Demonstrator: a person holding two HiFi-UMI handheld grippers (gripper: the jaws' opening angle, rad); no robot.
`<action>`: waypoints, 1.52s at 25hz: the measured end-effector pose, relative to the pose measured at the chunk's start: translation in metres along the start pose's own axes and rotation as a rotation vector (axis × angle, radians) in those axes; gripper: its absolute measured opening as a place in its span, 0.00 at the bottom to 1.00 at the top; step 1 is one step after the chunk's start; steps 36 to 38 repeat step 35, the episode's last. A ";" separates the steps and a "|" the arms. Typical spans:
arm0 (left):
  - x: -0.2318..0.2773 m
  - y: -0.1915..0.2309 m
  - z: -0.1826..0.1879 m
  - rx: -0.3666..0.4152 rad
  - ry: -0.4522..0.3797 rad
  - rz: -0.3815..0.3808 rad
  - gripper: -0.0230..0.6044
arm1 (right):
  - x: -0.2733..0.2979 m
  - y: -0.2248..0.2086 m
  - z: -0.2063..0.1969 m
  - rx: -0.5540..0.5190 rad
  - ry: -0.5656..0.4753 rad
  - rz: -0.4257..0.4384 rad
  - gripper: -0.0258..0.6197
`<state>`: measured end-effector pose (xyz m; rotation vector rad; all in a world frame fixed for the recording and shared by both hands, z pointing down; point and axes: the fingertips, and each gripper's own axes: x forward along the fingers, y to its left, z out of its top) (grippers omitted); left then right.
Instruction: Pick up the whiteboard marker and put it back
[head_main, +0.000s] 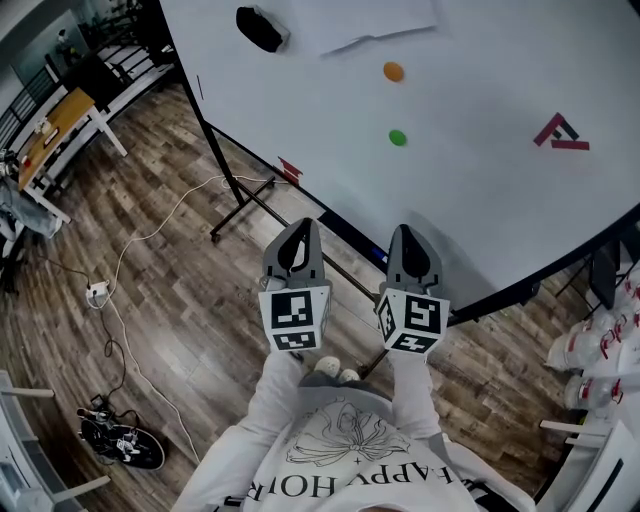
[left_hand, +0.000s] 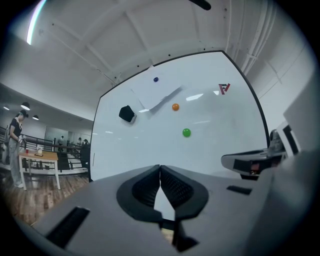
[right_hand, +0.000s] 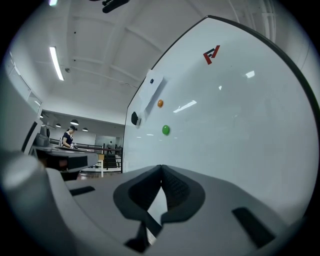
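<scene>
Jaws on both tools were pressed together with nothing between them. The left gripper (left_hand: 160, 169) showed its ribbed pads meeting at the tips, and the right gripper (right_hand: 160, 169) looked the same in its own view. In the head view the two were held side by side, close together, pointing toward the lower edge of the whiteboard (head_main: 480, 200). The board stood on a black frame over a wood-plank floor (head_main: 200, 300).

The whiteboard marker could not be picked out in any view. A small red thing (head_main: 289, 168) sat at the board's lower edge, too small to identify.

On the board were a black eraser (head_main: 260, 28), a sheet of paper (head_main: 375, 22), an orange magnet (head_main: 393, 71) and, below it, a green magnet (head_main: 397, 137). A red logo (head_main: 560, 132) lay off to the right.

As for containers, a cluster of white ones with red markings (head_main: 592, 350) stood at the right edge of the head view, beside the board's frame. What they held could not be seen. A white cable (head_main: 150, 235) trailed across the floor to the left.
</scene>
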<state>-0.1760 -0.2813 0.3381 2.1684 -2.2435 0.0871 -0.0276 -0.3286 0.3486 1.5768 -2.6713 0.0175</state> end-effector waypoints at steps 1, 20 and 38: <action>-0.001 0.000 0.000 0.001 -0.001 0.001 0.05 | -0.001 0.001 0.001 0.001 -0.003 0.003 0.04; -0.017 0.000 0.001 0.004 -0.008 0.010 0.05 | -0.011 0.008 -0.004 -0.007 0.012 0.015 0.04; -0.013 -0.001 0.000 0.001 -0.003 0.015 0.05 | -0.007 0.003 -0.006 -0.013 0.027 0.016 0.04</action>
